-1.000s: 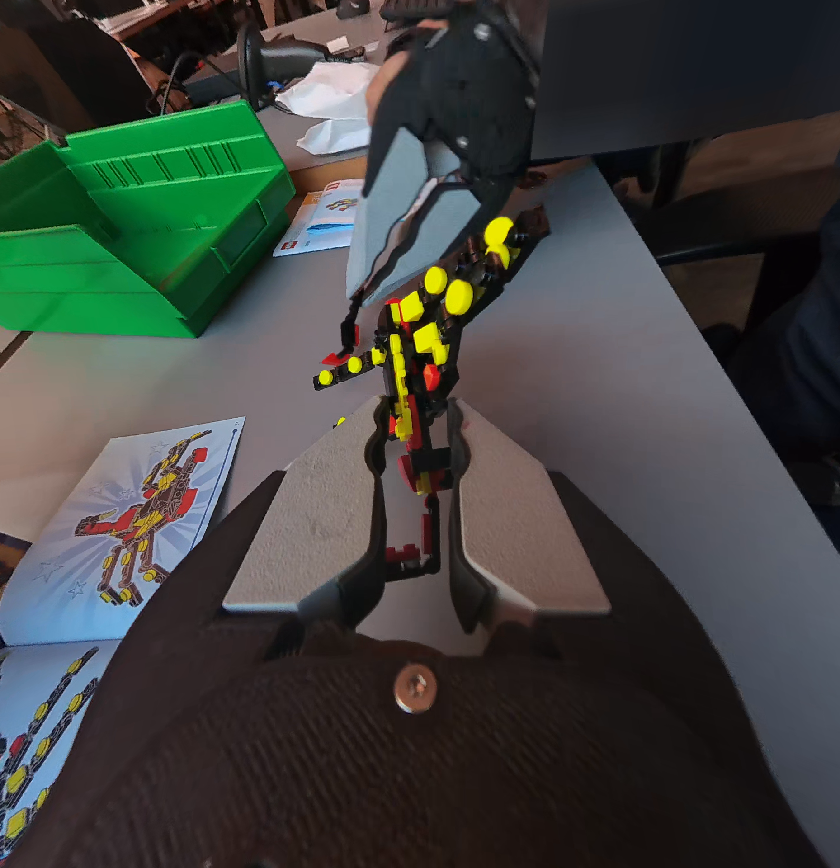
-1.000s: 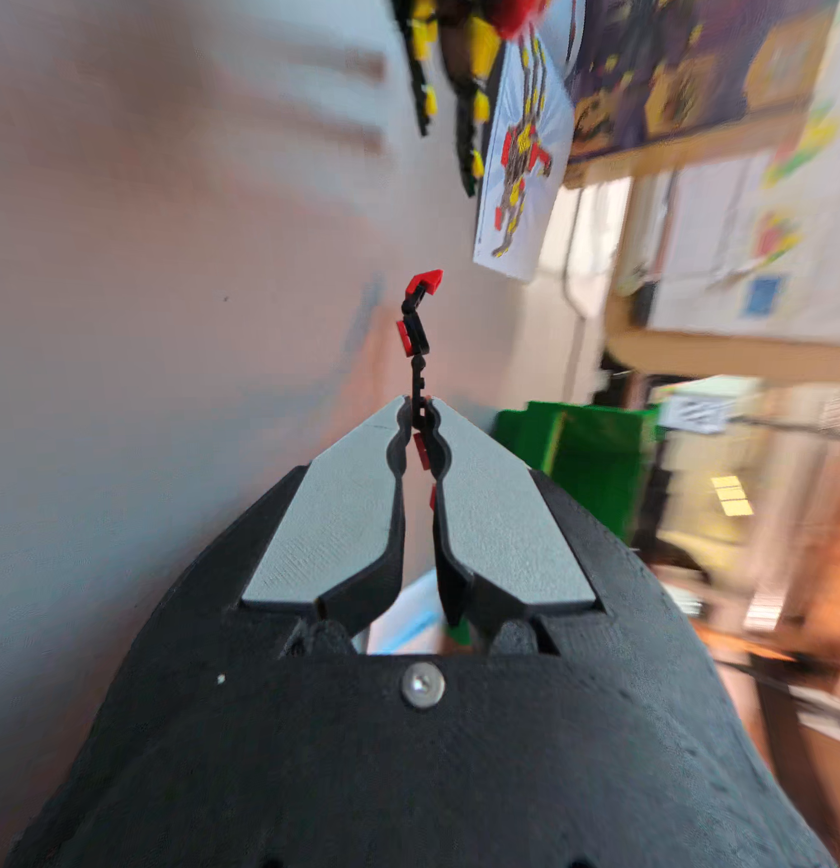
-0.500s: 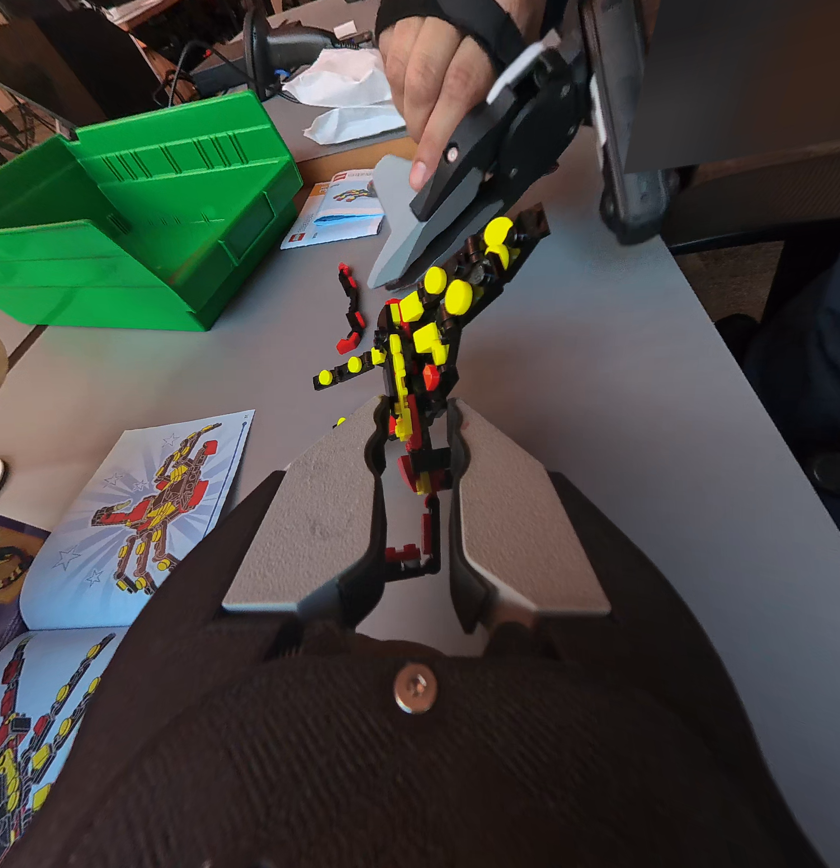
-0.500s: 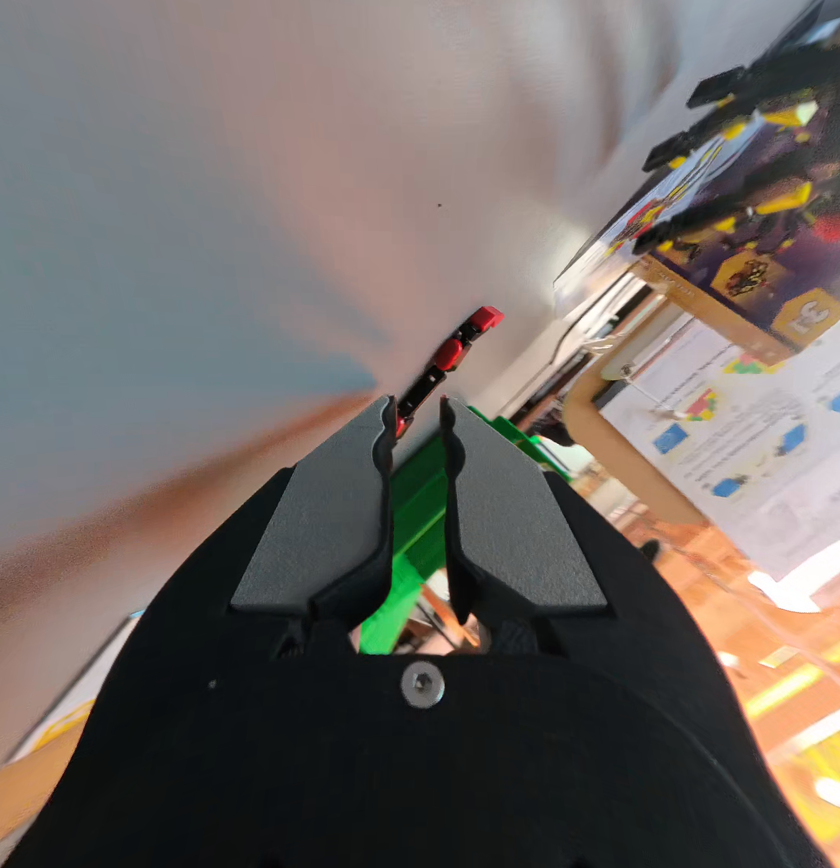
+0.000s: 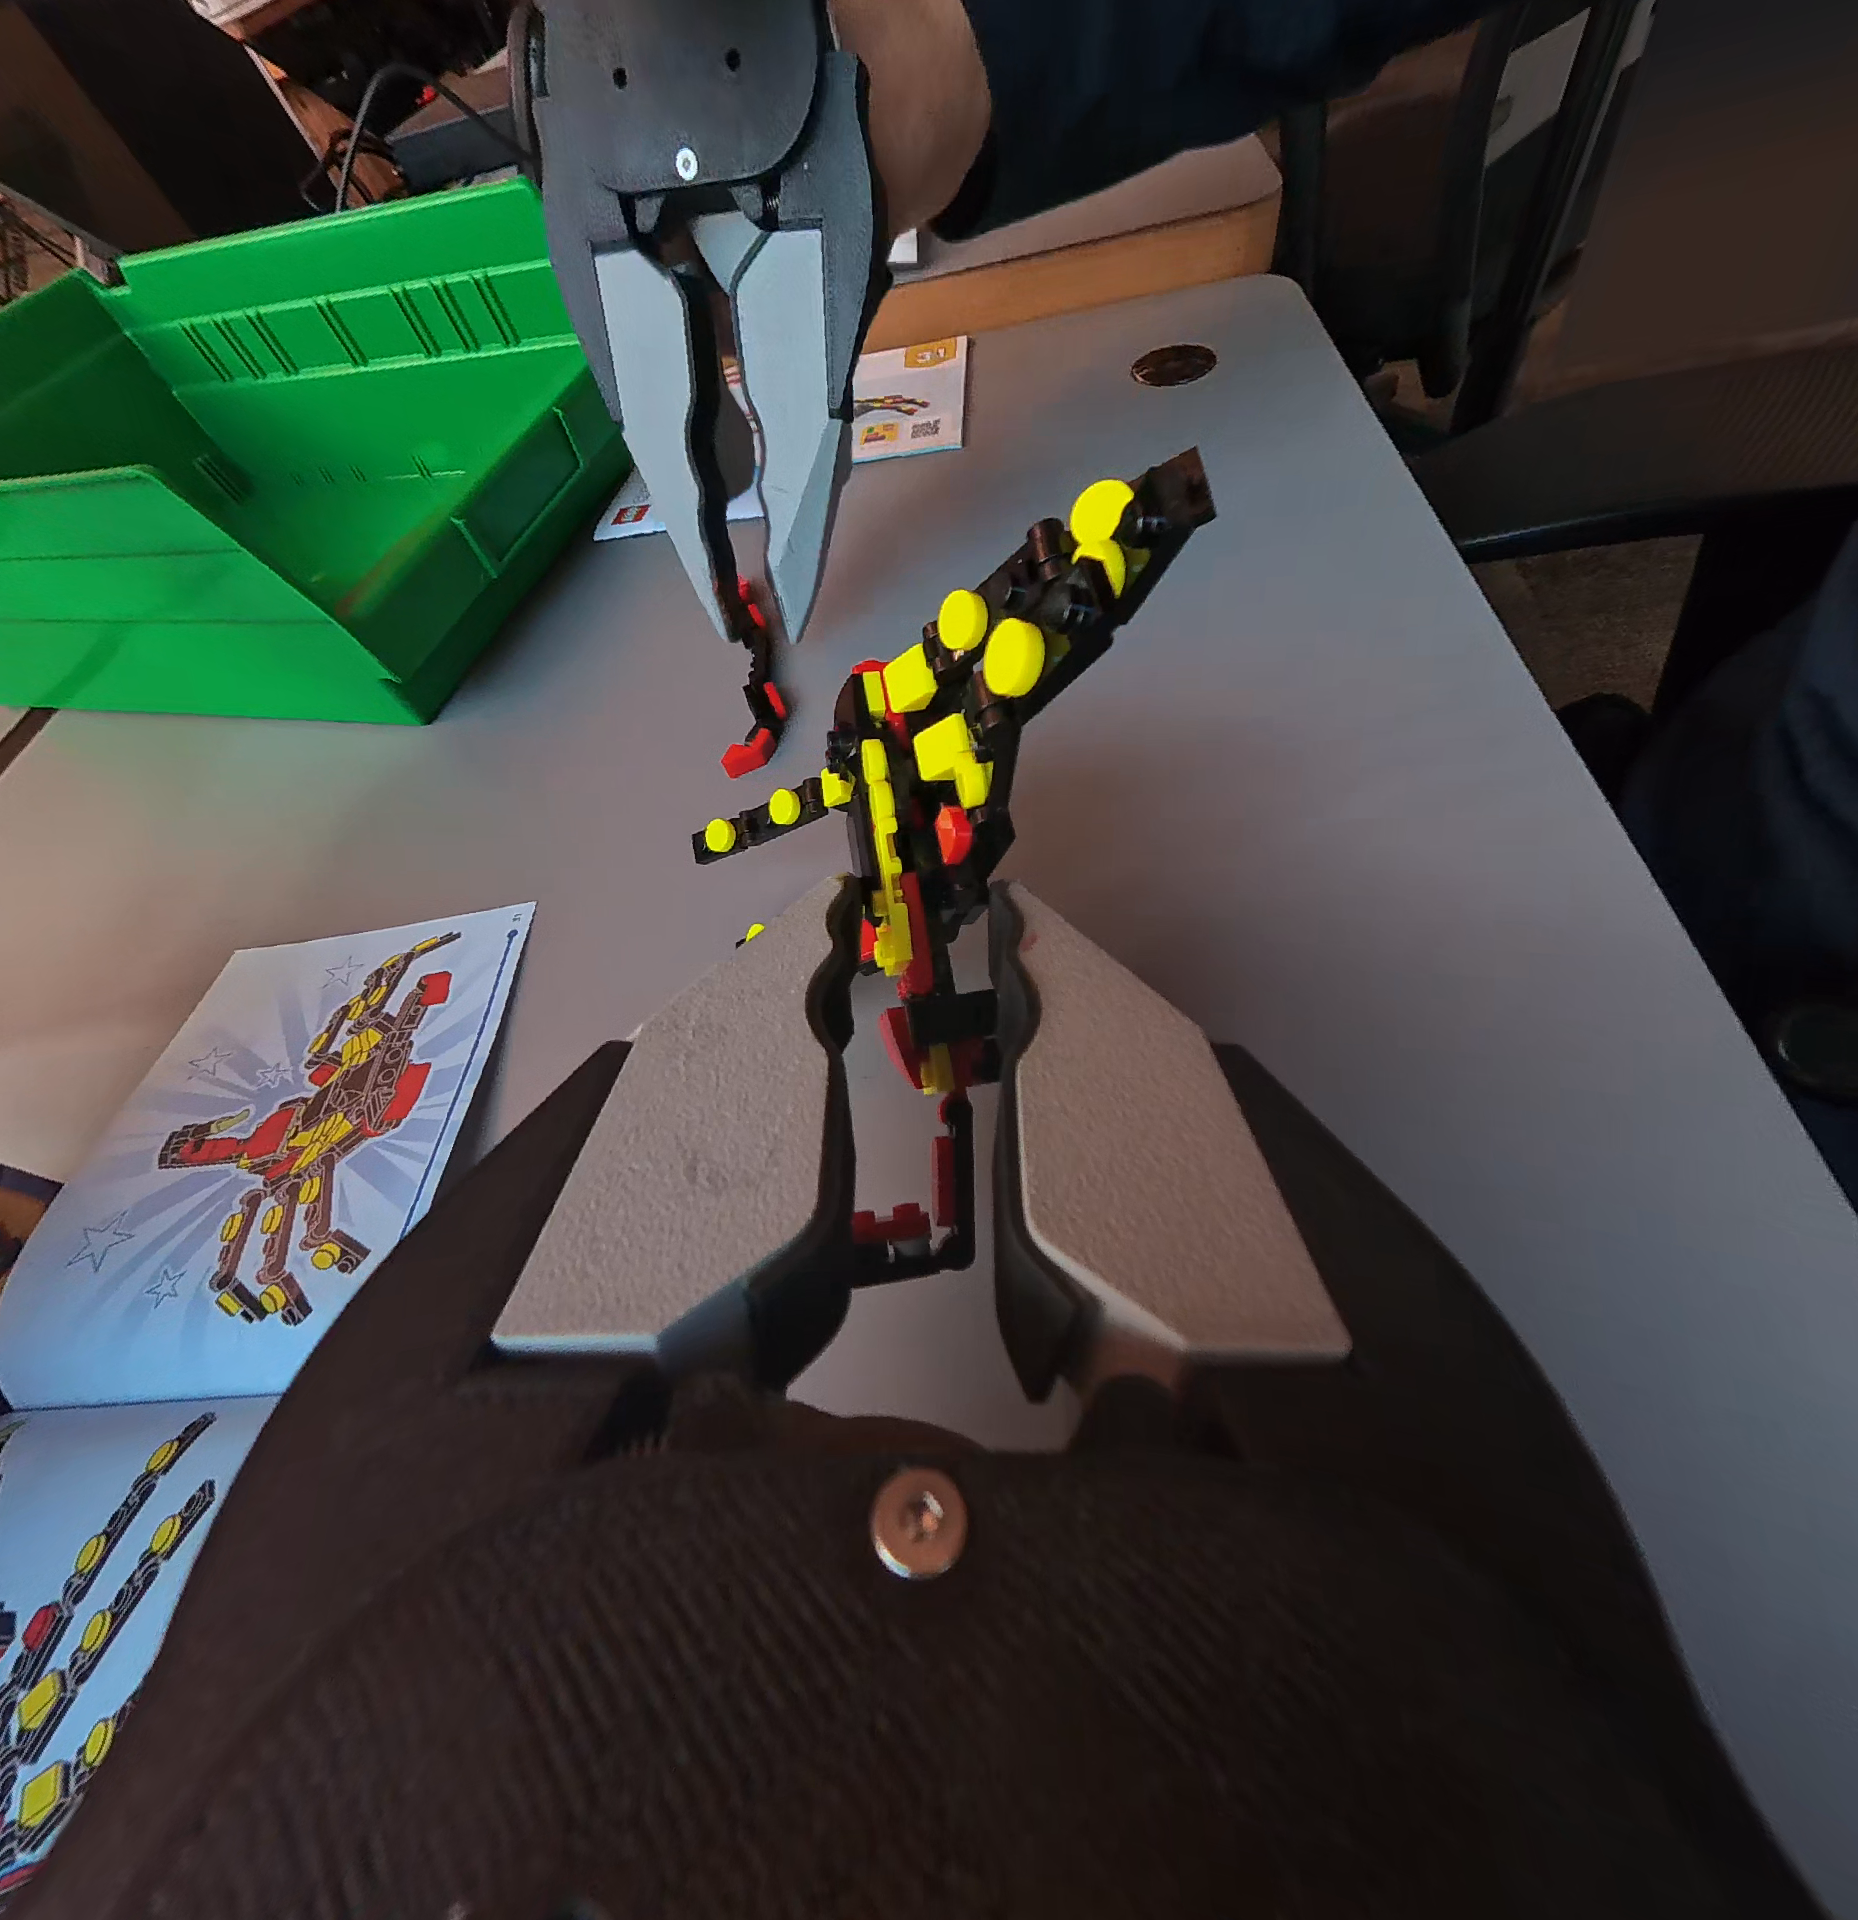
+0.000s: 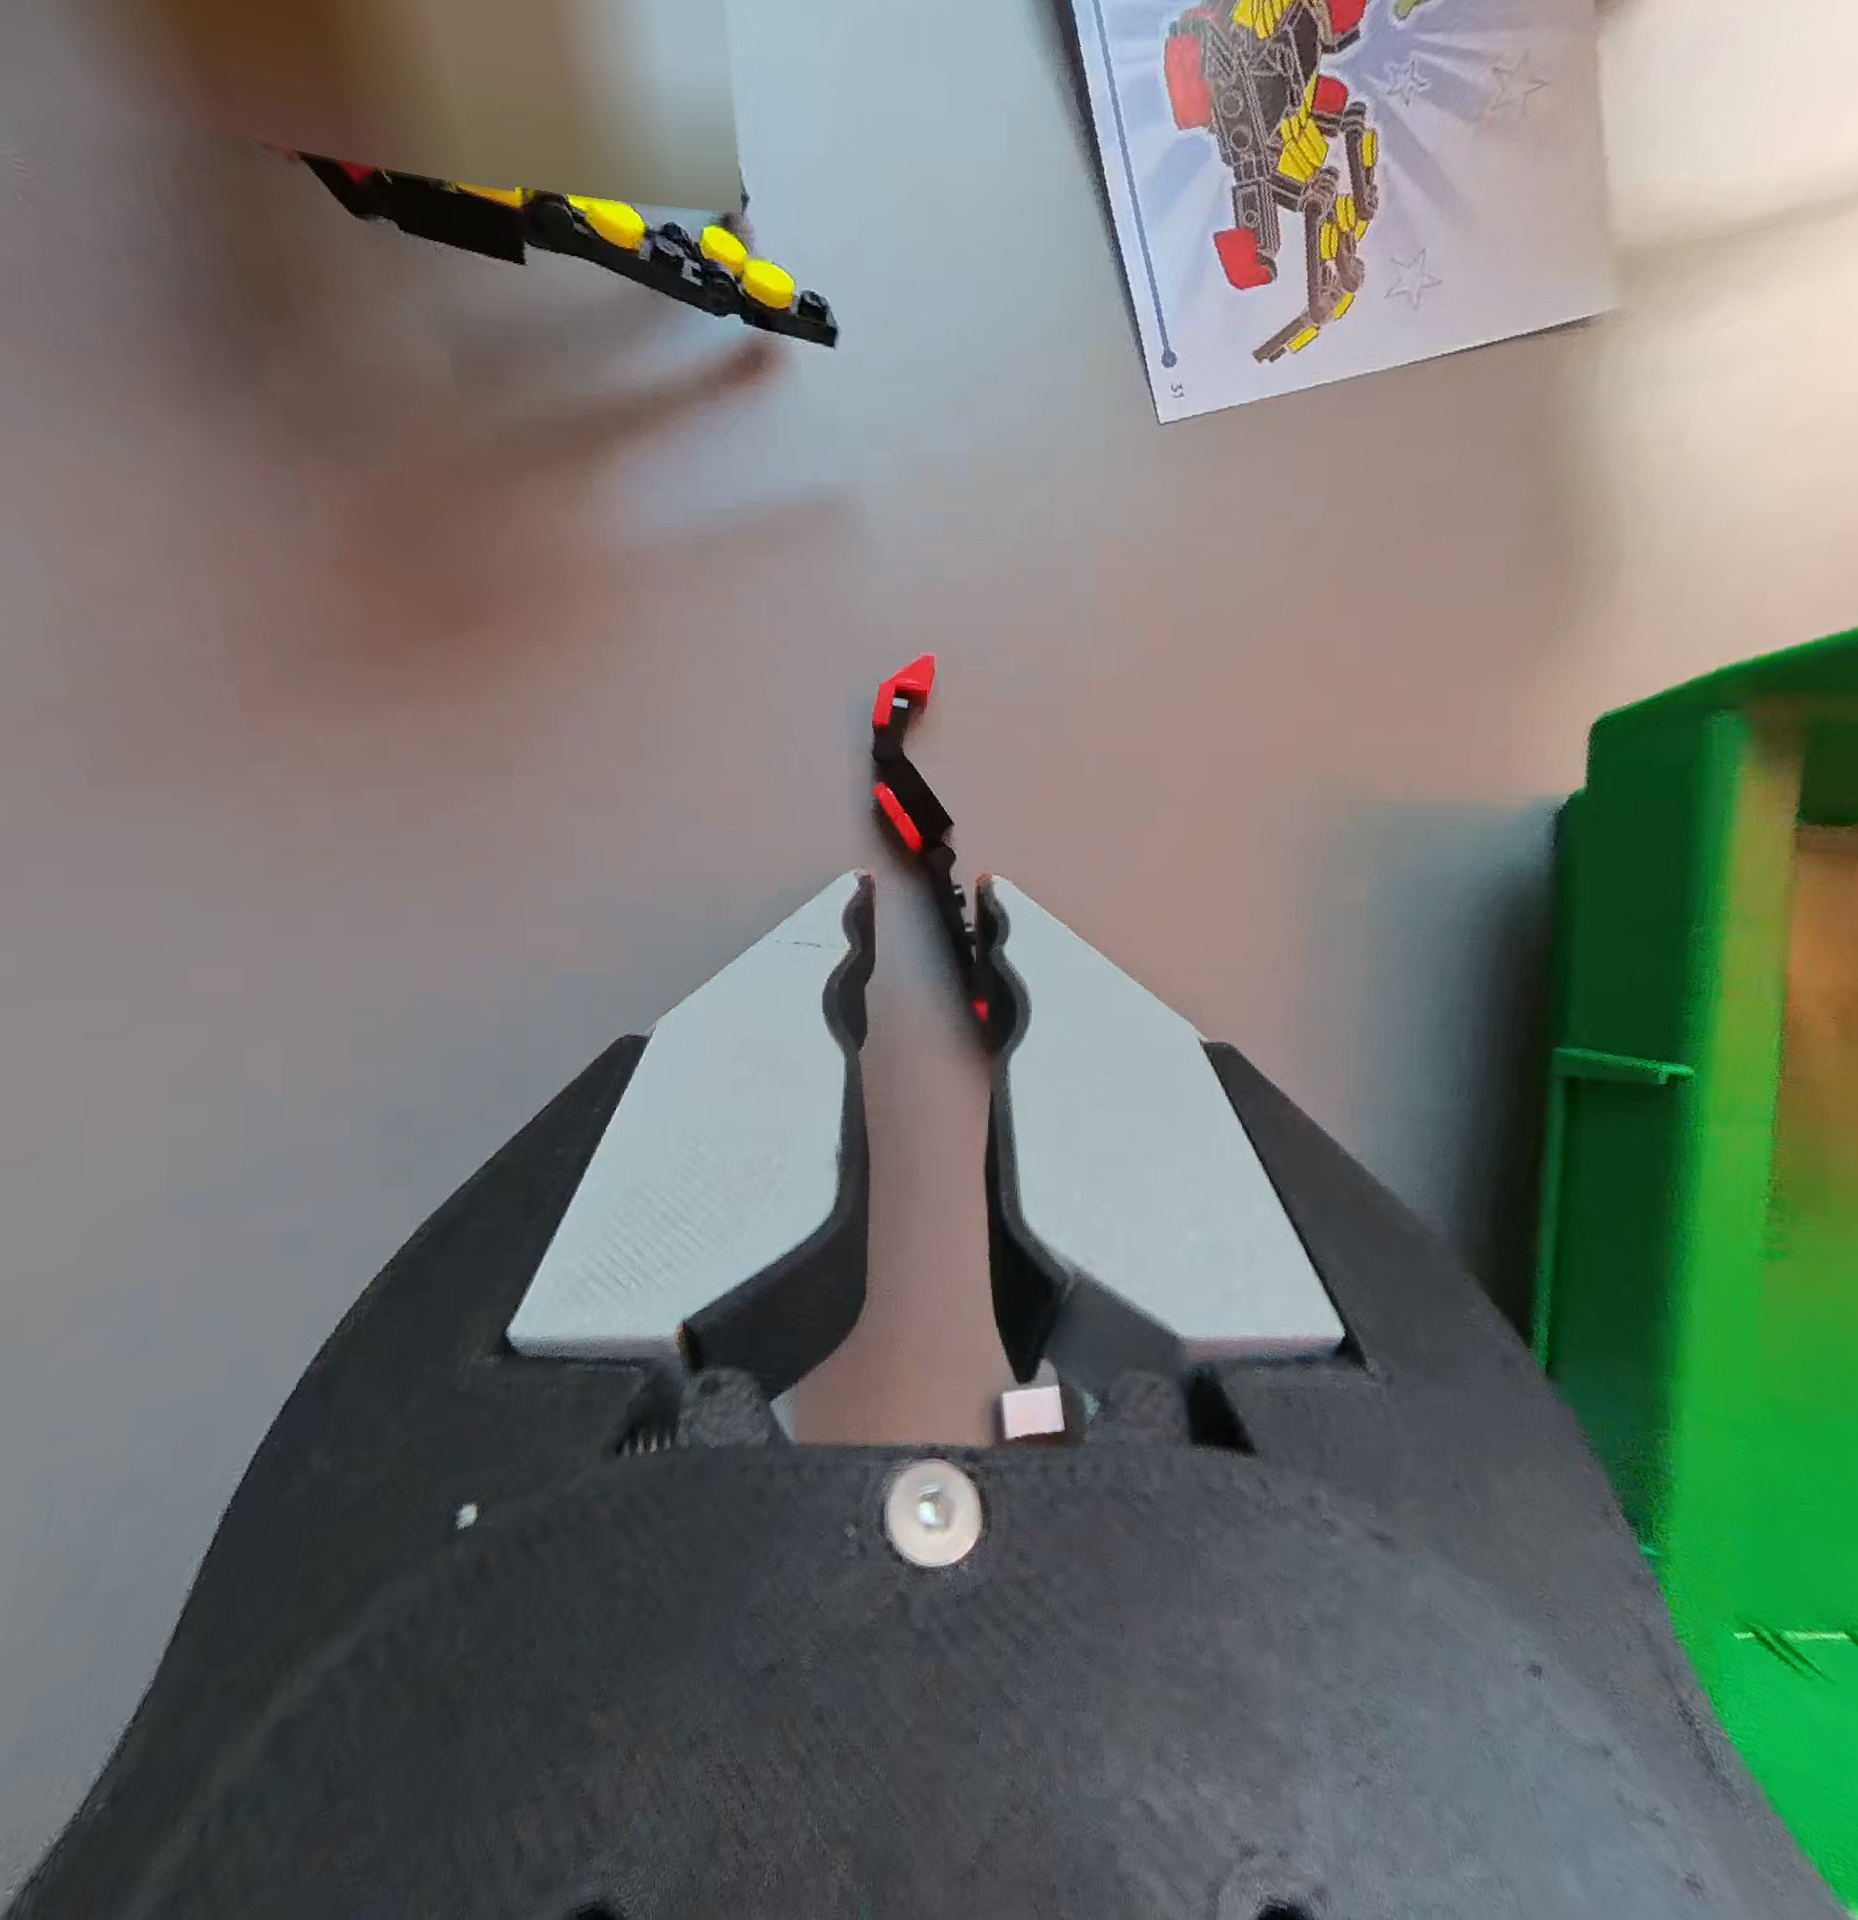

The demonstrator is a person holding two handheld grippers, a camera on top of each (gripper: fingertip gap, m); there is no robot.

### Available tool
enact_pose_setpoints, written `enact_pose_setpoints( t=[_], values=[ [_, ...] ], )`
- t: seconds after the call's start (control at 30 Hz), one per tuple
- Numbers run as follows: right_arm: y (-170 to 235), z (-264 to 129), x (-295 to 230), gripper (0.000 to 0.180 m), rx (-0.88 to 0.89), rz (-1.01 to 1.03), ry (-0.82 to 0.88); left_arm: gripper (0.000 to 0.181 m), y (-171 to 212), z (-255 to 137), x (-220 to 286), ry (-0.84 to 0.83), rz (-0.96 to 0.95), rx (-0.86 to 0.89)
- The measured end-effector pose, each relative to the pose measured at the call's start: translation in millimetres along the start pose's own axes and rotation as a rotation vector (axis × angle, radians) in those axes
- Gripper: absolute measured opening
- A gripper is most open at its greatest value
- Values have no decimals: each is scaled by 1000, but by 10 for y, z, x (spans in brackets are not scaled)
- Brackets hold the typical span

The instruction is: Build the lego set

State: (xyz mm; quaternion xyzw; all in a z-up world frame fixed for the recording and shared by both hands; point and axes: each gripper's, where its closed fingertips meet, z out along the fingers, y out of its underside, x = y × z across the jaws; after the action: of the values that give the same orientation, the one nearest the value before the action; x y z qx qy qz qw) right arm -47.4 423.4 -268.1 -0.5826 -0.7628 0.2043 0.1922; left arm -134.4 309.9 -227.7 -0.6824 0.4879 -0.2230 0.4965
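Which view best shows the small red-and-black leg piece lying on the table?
The right wrist view: the leg piece lies centred, unobstructed beyond the open right tongs. The left wrist view shows it smaller and farther off, its upper end hidden between those tongs.

Count from my side: one black-yellow-red brick model (image 5: 946, 790), one loose black-and-red jointed brick limb (image 6: 920, 800), one green plastic bin (image 5: 250, 468), one open illustrated instruction booklet (image 5: 281, 1132), one small folded leaflet (image 5: 909, 400), one grey table (image 5: 1268, 935).
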Motion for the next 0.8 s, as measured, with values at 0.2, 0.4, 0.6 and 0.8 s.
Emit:
enact_pose_setpoints(
  t=[0.2, 0.4, 0.6, 0.8],
  values=[
    [-69, 87, -13, 27, 21, -51, 23, 21, 1, 1, 3, 6, -5, 0],
    [-112, 195, -28, 24, -11, -95, 56, 21, 2, 1, -1, 5, -8, 0],
    [-110, 200, 11, 7, -71, -261, 176, 21, 7, 8, -9, -5, -6, -6],
    [-313, 141, -102, 6, -128, -725, 592, 21, 3, 21, -179, -113, -19, -9]
  ],
)
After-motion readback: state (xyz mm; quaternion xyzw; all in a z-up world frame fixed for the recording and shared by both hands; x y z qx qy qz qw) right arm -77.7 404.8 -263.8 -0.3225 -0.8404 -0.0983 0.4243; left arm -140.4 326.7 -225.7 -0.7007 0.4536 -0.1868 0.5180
